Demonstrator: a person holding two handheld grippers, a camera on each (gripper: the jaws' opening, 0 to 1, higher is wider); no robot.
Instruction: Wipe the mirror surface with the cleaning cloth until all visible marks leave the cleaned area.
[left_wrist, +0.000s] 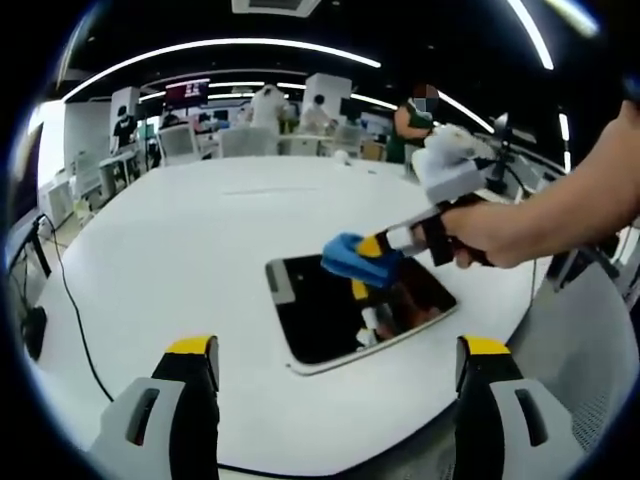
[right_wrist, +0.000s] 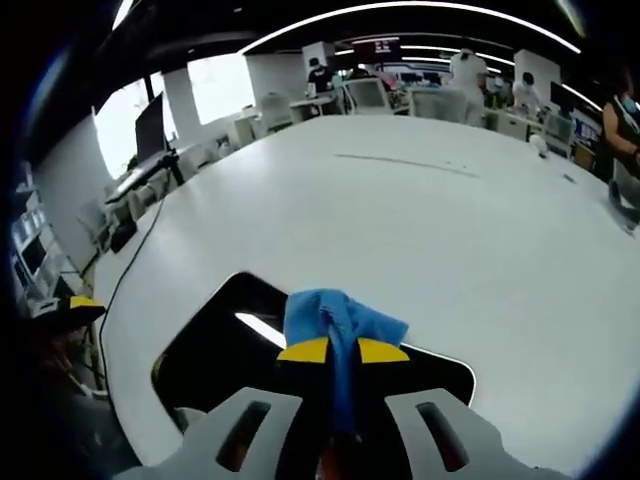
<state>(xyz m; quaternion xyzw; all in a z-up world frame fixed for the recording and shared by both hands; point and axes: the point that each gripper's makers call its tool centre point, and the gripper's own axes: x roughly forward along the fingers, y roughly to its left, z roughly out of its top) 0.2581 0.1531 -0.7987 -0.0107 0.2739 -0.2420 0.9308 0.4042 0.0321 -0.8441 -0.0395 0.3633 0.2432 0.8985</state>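
Mirror (left_wrist: 355, 315) laid flat on white table (left_wrist: 180, 250), blue cleaning cloth (right_wrist: 335, 320) pinched between clenched jaws of right gripper (right_wrist: 342, 350), pressed onto mirror's far edge, left gripper (left_wrist: 338, 352) held released, hovering just short of mirror.

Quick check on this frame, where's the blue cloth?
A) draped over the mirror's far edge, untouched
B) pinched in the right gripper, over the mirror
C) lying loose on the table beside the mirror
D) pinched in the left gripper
B: in the right gripper view the right gripper has its jaws shut on the blue cloth above the dark mirror; the left gripper stands open with nothing between its jaws.
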